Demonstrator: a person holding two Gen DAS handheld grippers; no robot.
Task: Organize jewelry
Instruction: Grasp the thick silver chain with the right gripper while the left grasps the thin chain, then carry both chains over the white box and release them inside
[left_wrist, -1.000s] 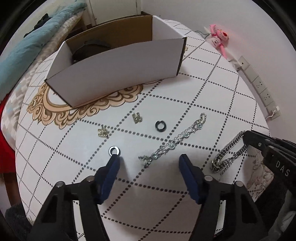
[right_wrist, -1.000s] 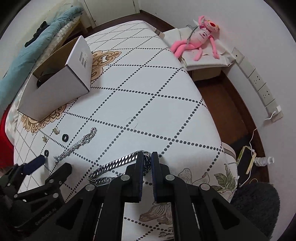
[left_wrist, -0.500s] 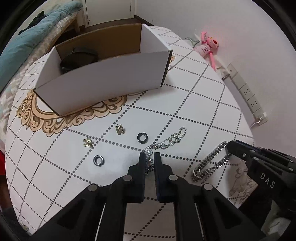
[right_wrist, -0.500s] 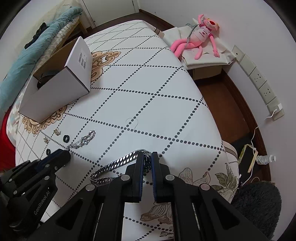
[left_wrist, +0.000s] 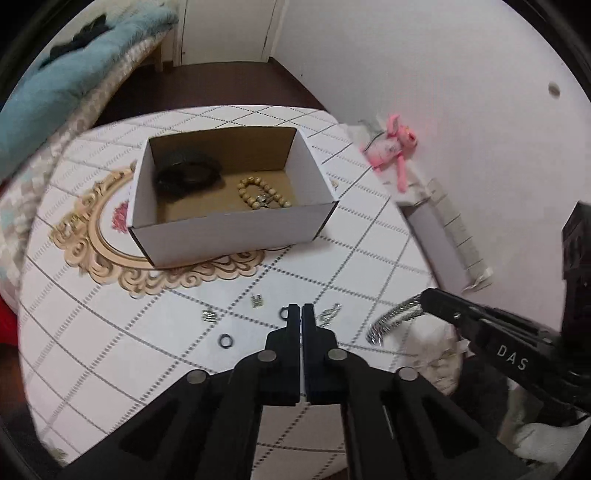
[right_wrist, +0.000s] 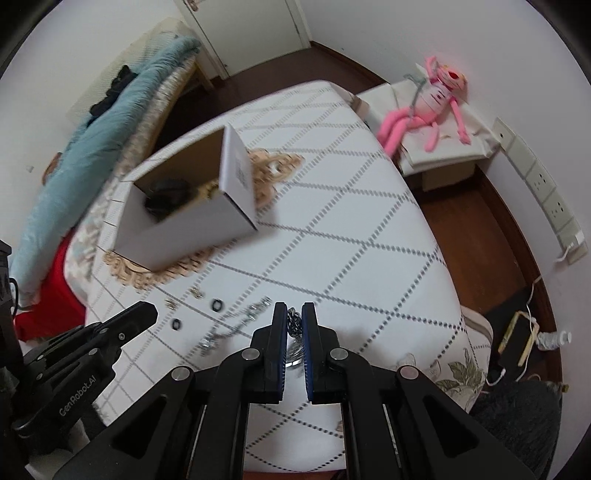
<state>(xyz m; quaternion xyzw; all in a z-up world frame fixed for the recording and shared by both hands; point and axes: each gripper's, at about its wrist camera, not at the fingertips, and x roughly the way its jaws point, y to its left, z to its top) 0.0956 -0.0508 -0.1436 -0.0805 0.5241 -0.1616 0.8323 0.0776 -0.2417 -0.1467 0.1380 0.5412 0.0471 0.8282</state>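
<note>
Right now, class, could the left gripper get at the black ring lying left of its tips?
Probably yes, once it opens. The ring lies uncovered on the table, close to the left gripper, with nothing between them; its jaws are shut for now.

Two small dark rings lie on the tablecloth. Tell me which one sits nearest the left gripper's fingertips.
The dark ring right beside the left gripper tips, partly hidden by the left finger. The other ring lies apart, lower and further left, fully visible on the tablecloth.
</note>
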